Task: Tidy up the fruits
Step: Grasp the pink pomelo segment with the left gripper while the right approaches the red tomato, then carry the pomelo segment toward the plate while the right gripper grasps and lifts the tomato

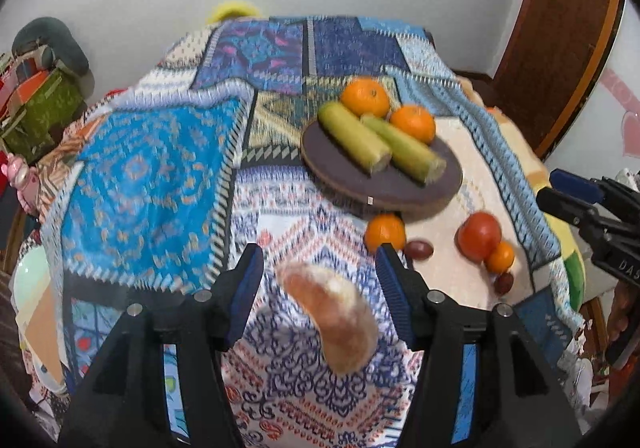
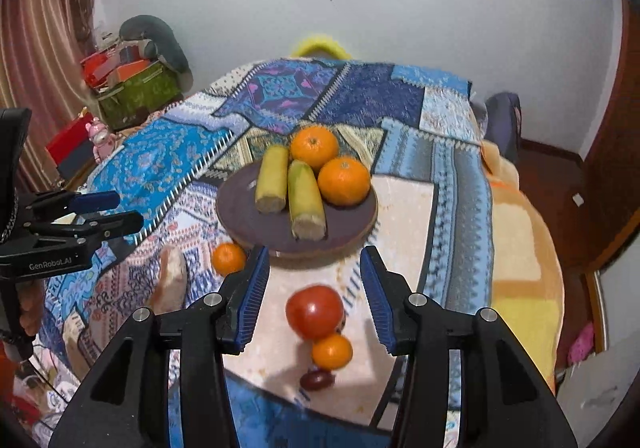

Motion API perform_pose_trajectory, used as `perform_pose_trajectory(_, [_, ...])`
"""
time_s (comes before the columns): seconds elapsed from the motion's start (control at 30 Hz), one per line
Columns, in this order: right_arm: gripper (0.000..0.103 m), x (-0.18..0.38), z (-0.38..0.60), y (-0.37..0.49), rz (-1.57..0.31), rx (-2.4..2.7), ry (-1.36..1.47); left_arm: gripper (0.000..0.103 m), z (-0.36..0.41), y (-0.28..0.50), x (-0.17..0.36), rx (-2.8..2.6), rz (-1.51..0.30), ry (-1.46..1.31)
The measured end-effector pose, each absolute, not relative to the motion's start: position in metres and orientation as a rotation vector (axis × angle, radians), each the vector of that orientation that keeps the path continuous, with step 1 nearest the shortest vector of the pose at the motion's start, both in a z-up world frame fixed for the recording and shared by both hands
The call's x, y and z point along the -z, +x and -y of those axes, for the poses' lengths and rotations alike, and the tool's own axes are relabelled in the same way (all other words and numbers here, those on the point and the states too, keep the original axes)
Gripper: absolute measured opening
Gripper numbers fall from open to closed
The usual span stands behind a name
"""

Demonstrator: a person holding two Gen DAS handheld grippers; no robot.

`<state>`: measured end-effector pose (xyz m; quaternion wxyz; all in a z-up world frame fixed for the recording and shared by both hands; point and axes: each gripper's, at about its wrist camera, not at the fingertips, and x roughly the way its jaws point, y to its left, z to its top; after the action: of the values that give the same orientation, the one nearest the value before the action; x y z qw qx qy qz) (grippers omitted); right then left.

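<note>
Jaws on both grippers are standing wide apart and gripping nothing. Left gripper [image 1: 318, 272] is hovering over the patterned cloth [image 1: 152, 183] covering the counter, with a curved, pale brown piece of food [image 1: 332, 324] lying on the cloth between its blue-padded fingers [image 1: 248, 288], touching neither one. Right gripper [image 2: 314, 280] is hanging above a red tomato [image 2: 315, 311], which is sitting between its fingers without contact; a small orange [image 2: 332, 351] is resting just against the tomato's near side, and a dark red grape-like fruit [image 2: 317, 380] is lying just beside that. Farther back, a round dark plate [image 2: 240, 215] is carrying two yellow-green corn cobs [image 2: 306, 199] side by side and two large oranges [image 2: 344, 180] behind them. Another small orange [image 2: 228, 258] is sitting on the cloth just off the plate's near-left rim, near the left finger of the right gripper. Left of the counter, a green box [image 2: 140, 91] is holding red and orange packages.
</note>
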<state>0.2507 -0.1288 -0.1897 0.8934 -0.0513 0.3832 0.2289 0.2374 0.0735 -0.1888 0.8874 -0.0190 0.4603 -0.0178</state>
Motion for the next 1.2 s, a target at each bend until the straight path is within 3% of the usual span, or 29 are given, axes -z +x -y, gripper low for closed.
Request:
perform_pose_trajectory(0.3, [0.044,0.225,0.133,0.250,-0.891,-0.477,-0.083,0.058,-0.062,0.233,0.243,0.076,-1.099,-0.052])
perform_pose_trajectory(0.43, [0.044,0.236,0.133,0.254,-0.922,-0.481,-0.076,0.067,-0.063,0.236,0.264,0.069,-1.150,-0.093])
perform_pose_trajectory(0.7, [0.044,0.255,0.125,0.265,-0.968,-0.498,-0.093,0.070,-0.061,0.240,0.272,0.065,-1.093,-0.083])
perform_pose_trajectory(0.77, [0.046,0.260,0.121,0.267,-0.979,-0.502,-0.098,0.066,-0.064,0.244,0.272,0.067,-1.084,-0.101])
perform_pose_trajectory(0.87, [0.057,0.264,0.118,0.269,-0.972,-0.493,-0.113,0.064,-0.068,0.246,0.272,0.074,-1.078,-0.113])
perform_pose_trajectory(1.13, [0.057,0.273,0.121,0.279,-0.988,-0.459,-0.134,0.050,-0.071,0.241,0.267,0.075,-1.073,-0.111])
perform_pose_trajectory(1.2, [0.051,0.273,0.122,0.280,-0.989,-0.452,-0.134,0.047,-0.071,0.240,0.265,0.073,-1.073,-0.111])
